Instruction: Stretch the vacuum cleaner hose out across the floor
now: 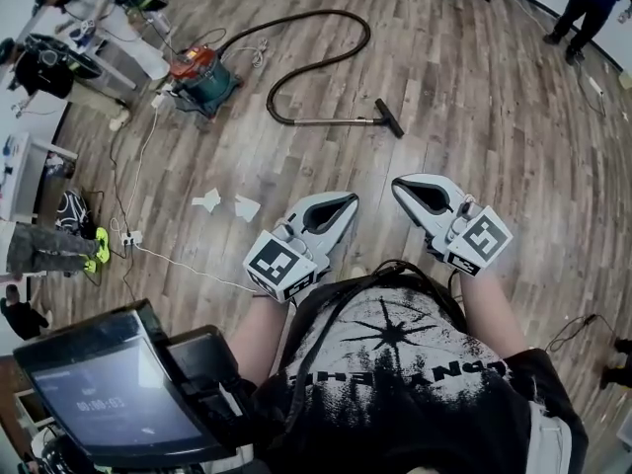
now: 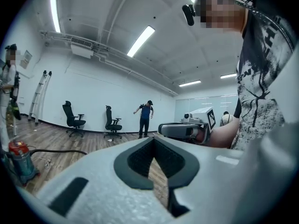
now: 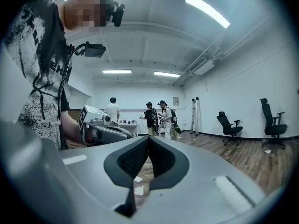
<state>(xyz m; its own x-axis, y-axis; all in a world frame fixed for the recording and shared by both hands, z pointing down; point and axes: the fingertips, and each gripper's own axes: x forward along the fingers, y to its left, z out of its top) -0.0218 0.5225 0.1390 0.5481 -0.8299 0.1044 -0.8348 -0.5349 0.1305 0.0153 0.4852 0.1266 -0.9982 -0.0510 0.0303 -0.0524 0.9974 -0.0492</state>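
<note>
The vacuum cleaner (image 1: 202,75), a red and teal canister, stands on the wooden floor at the far left. Its black hose (image 1: 336,23) loops away from it, curves back and ends in a wand with a floor nozzle (image 1: 390,118). The left gripper view also shows the canister (image 2: 17,161) and the hose (image 2: 58,150). My left gripper (image 1: 351,201) and right gripper (image 1: 398,183) are held side by side near my chest, well short of the nozzle. Both are shut with nothing between the jaws. Each shows in its own view, the left gripper (image 2: 153,139) and the right gripper (image 3: 148,138).
White paper scraps (image 1: 227,203) lie on the floor ahead of my left gripper. A power strip with a cable (image 1: 128,237) lies at the left, near desks (image 1: 109,47). A person (image 1: 585,8) stands at the far right. Office chairs (image 2: 74,120), a ladder (image 2: 39,97) and other people (image 3: 154,118) line the walls.
</note>
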